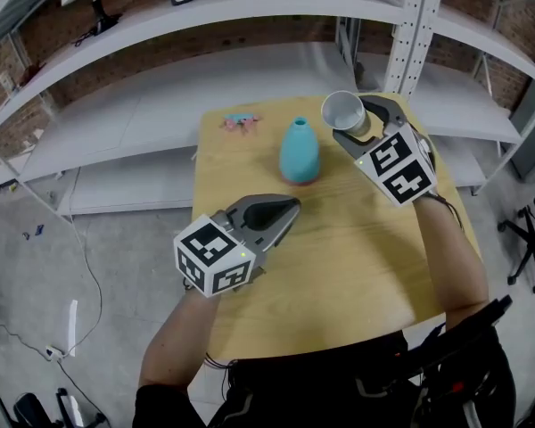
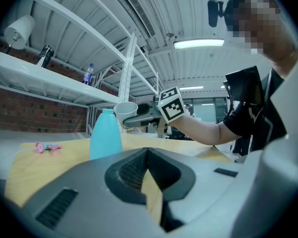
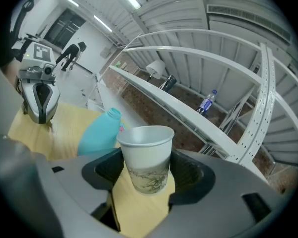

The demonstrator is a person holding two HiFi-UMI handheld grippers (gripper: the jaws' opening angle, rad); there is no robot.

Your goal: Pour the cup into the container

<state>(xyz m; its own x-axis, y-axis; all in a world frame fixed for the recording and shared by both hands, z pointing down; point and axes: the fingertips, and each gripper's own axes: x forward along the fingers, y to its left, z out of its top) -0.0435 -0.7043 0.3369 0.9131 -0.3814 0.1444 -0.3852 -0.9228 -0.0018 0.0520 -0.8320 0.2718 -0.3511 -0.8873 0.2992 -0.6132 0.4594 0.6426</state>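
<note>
A white paper cup (image 1: 343, 111) with a leafy print is held upright above the table, and my right gripper (image 1: 358, 125) is shut on it. In the right gripper view the cup (image 3: 145, 157) sits between the jaws, mouth up. The container, a turquoise vase-shaped bottle (image 1: 299, 150) with a narrow open neck, stands on the wooden table (image 1: 357, 257) just left of the cup. The bottle (image 2: 105, 134) shows ahead in the left gripper view, with the cup (image 2: 125, 111) beside its neck. My left gripper (image 1: 285, 210) hovers near the bottle's front, jaws together and nothing between them.
A small pink and blue item (image 1: 240, 121) lies at the table's far left corner. White curved shelves (image 1: 250, 7) run behind the table, with a metal upright (image 1: 416, 25) at the right. The floor drops away to the left of the table.
</note>
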